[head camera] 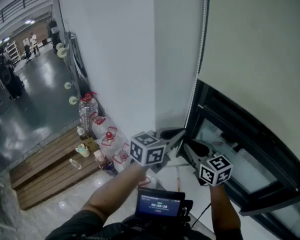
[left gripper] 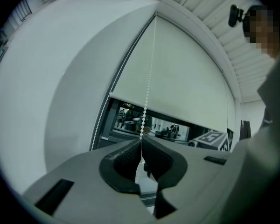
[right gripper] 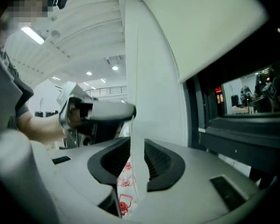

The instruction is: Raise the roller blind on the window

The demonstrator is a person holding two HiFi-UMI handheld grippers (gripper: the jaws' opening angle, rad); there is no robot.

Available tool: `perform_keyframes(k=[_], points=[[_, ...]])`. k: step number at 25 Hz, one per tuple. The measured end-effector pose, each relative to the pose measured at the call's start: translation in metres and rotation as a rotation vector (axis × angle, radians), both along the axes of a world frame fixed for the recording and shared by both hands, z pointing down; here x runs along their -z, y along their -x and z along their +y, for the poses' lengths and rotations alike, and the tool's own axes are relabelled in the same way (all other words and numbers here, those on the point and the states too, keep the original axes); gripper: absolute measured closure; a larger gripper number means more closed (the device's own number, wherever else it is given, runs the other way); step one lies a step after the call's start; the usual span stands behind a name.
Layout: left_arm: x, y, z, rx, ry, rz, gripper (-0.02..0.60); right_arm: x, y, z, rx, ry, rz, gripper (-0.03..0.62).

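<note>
we have the left gripper [head camera: 183, 131] closed tight on the bead chain [head camera: 201, 54], and in the left gripper view its jaws [left gripper: 141, 141] meet with the chain [left gripper: 147, 97] pinched between their tips, running straight up from there in front of the roller blind [left gripper: 182, 73]; the right gripper [head camera: 186, 145] sits just beside the left one, a little lower and nearer the window [head camera: 240, 149], and in its own view the right gripper [right gripper: 136, 148] stands open with a clear gap between the pads and nothing gripped, only the white wall [right gripper: 154, 87] showing through, with the left gripper [right gripper: 123, 111] close by on the left; the roller blind [head camera: 260, 54] covers the upper part of the window, its bottom edge leaving a dark strip of glass bare below, and the chain hangs along the blind's left side next to the white wall [head camera: 120, 59]; down on the left a bottle [head camera: 87, 111] stands on wooden boards [head camera: 45, 166]
</note>
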State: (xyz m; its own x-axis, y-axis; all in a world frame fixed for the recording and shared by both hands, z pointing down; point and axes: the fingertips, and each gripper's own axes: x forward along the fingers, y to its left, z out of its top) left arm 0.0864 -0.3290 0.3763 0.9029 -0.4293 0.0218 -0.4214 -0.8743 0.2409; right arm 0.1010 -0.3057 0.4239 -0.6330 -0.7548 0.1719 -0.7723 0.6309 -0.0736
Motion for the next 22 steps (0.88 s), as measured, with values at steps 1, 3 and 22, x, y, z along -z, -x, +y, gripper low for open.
perform_keyframes(k=[1, 3, 22], points=[[0.001, 0.000, 0.002, -0.007, 0.008, 0.009, 0.575, 0.018, -0.003, 0.001, 0.004, -0.030, -0.019, 0.484], [0.002, -0.001, 0.004, -0.012, 0.005, 0.014, 0.575, 0.058, -0.006, -0.001, 0.018, -0.094, -0.068, 0.484], [0.002, -0.008, 0.013, -0.045, 0.027, 0.042, 0.575, 0.212, 0.009, -0.030, 0.048, -0.375, -0.259, 0.576]])
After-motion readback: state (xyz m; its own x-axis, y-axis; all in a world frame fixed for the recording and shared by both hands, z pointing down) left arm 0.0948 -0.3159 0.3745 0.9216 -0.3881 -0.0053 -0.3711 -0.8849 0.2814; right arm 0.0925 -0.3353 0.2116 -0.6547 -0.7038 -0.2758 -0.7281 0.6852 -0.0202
